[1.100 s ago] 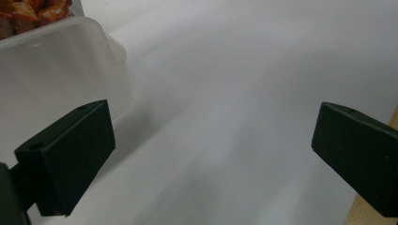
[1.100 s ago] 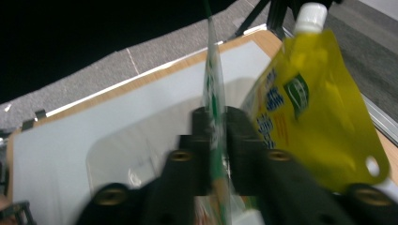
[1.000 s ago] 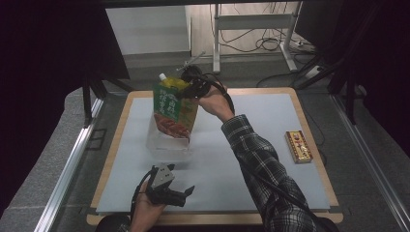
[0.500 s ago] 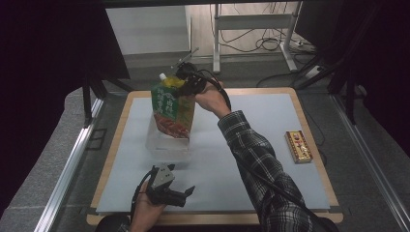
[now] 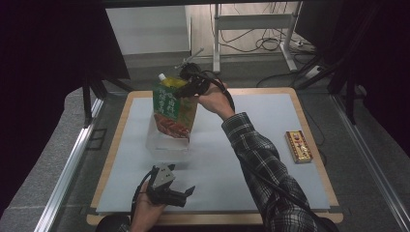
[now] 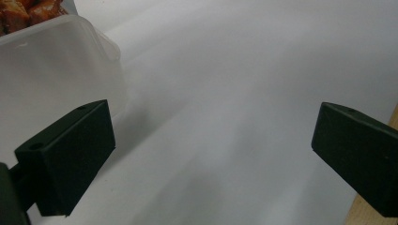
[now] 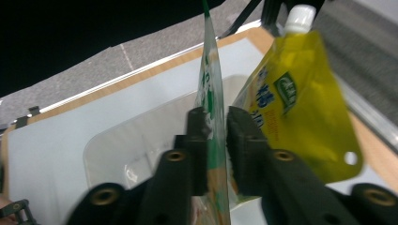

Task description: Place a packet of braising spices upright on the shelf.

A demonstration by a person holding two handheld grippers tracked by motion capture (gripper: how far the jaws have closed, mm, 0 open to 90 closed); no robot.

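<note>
Your right gripper has its fingers clamped on the green food pouch above the clear container at the bench's far left, so lower it straight in while your left gripper waits, fingers wide.

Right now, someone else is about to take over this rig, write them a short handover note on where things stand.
Right hand-held gripper: shut on the top edge of the green pouch, holding it upright over the clear plastic container at the far left of the mat.
Left hand-held gripper: open, holding nothing, resting near the front edge of the mat.
A yellow spouted pouch stands just behind the green one.
A small flat packet lies at the right of the mat, untouched.
Done: green pouch gripped and raised.
Left: probably lower it into the container and release it; whether its bottom already sits inside is unclear.
</note>
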